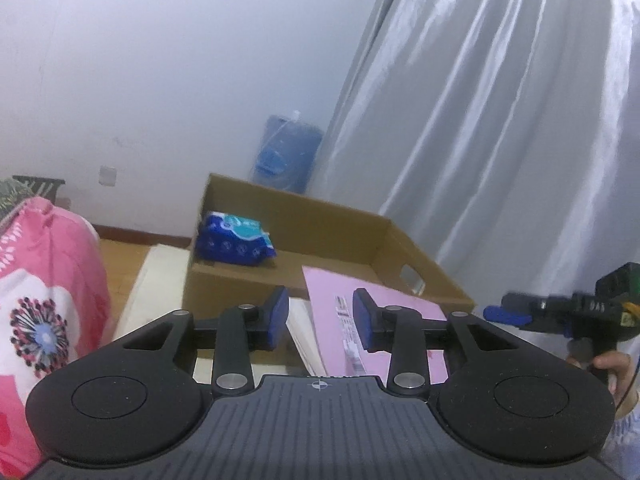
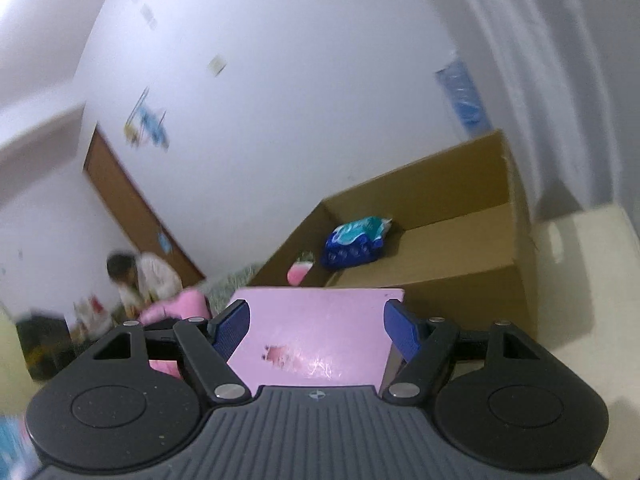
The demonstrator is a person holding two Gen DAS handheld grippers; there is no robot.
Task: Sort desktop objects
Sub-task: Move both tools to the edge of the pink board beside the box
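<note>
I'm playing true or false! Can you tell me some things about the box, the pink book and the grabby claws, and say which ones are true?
1. The blue tissue pack lies inside the cardboard box. True.
2. The pink book is inside the box too. False: it lies outside, in front of the box.
3. A blue water jug stands behind the box. True.
4. The left gripper is holding the tissue pack. False: its jaws are open and hold nothing.
</note>
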